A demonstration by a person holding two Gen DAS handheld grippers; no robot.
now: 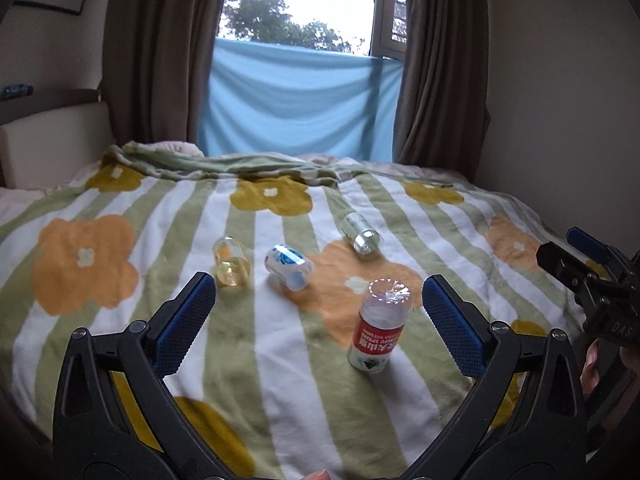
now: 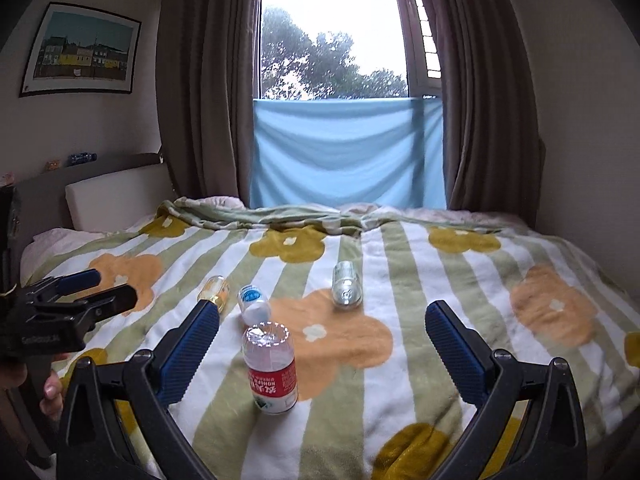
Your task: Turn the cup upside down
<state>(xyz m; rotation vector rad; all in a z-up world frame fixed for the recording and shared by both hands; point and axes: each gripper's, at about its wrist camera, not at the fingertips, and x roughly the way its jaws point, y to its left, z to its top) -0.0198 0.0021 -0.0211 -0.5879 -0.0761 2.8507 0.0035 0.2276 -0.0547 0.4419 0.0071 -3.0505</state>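
Note:
A clear plastic cup with a red label (image 1: 379,326) stands upside down on the flowered blanket, base up; it also shows in the right wrist view (image 2: 271,368). Three more cups lie on their sides beyond it: a yellowish one (image 1: 231,261) (image 2: 215,290), a white and blue one (image 1: 289,266) (image 2: 253,303), and a clear silvery one (image 1: 361,234) (image 2: 346,289). My left gripper (image 1: 319,296) is open and empty, just behind the red-label cup. My right gripper (image 2: 322,322) is open and empty, with the red-label cup between and just ahead of its fingers.
The blanket (image 1: 120,208) covers a bed, with folds at its far edge. Brown curtains (image 2: 200,80) and a blue cloth (image 2: 344,152) hang at the window behind. A headboard (image 2: 108,196) stands at the left. Each gripper shows at the edge of the other's view.

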